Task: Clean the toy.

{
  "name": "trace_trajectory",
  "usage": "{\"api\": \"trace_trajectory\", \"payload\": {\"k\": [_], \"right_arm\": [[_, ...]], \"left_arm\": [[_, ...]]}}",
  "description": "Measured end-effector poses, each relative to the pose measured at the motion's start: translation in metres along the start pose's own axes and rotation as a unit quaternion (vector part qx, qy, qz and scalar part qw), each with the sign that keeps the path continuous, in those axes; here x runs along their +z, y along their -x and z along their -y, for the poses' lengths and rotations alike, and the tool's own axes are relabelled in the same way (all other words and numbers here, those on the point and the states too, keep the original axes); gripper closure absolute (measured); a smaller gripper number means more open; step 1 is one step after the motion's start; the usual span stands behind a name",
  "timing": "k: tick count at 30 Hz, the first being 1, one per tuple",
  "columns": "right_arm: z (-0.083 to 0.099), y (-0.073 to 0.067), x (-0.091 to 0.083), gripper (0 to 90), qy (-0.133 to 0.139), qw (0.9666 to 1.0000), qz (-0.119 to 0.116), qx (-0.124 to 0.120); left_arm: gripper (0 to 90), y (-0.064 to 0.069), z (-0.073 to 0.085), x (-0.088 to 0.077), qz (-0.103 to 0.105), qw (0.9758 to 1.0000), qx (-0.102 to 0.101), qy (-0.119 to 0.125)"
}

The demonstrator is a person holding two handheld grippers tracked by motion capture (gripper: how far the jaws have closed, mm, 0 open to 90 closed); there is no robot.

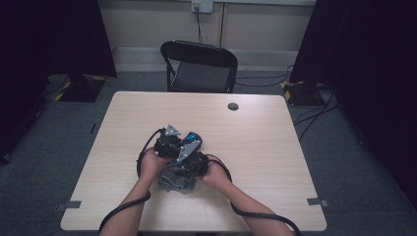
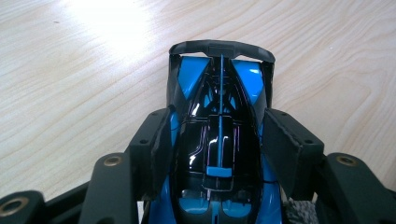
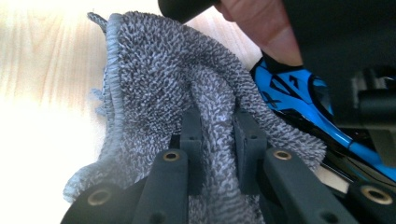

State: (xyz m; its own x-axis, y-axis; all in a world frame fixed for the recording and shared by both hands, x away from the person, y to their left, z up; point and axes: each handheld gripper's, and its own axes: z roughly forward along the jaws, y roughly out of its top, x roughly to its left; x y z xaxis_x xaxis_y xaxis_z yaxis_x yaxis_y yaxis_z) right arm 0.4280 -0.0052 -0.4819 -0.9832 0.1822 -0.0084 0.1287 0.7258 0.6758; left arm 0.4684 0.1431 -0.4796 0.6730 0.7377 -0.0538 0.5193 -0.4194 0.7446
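Note:
A blue and black toy race car (image 2: 217, 140) lies between the pads of my left gripper (image 2: 217, 140), which is shut on its body; its rear wing (image 2: 222, 48) points away over the wooden table. In the high view the car (image 1: 191, 141) sticks out between both hands at the table's middle. My right gripper (image 3: 218, 135) is shut on a fold of a grey terry cloth (image 3: 163, 79), held close beside the car (image 3: 299, 93). The cloth (image 1: 174, 181) bunches under the right gripper (image 1: 189, 164), just behind the left gripper (image 1: 169, 142).
The light wooden table (image 1: 255, 147) has a round cable hole (image 1: 233, 106) near its far edge. A black folding chair (image 1: 201, 69) stands beyond the table. Dark curtains hang at both sides, and cables run over the grey floor at the right.

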Motion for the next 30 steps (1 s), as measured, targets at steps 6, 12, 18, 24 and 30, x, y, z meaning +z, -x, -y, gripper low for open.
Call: {"api": "trace_trajectory", "payload": {"k": [6, 12, 18, 24, 30], "right_arm": [[0.002, 0.003, -0.002, 77.2, 0.000, 1.0000, 0.003, 0.004], [0.005, 0.008, -0.007, 77.3, -0.007, 0.9999, 0.011, 0.010], [0.011, 0.017, -0.013, 77.2, -0.007, 0.9996, 0.019, 0.020], [0.014, 0.021, -0.015, 77.2, -0.008, 0.9993, 0.024, 0.027], [0.021, 0.031, -0.021, 77.2, -0.009, 0.9985, 0.033, 0.041]], "left_arm": [[43.4, 0.000, 0.001, 0.000, -0.001, 1.0000, -0.001, 0.003], [43.4, 0.000, 0.001, 0.000, -0.002, 1.0000, 0.001, 0.002], [43.4, 0.003, 0.001, 0.001, -0.003, 0.9998, -0.015, 0.014], [43.4, 0.001, 0.001, 0.000, -0.003, 1.0000, -0.004, 0.005], [43.4, 0.001, 0.001, -0.001, -0.003, 1.0000, 0.000, 0.003]]}}
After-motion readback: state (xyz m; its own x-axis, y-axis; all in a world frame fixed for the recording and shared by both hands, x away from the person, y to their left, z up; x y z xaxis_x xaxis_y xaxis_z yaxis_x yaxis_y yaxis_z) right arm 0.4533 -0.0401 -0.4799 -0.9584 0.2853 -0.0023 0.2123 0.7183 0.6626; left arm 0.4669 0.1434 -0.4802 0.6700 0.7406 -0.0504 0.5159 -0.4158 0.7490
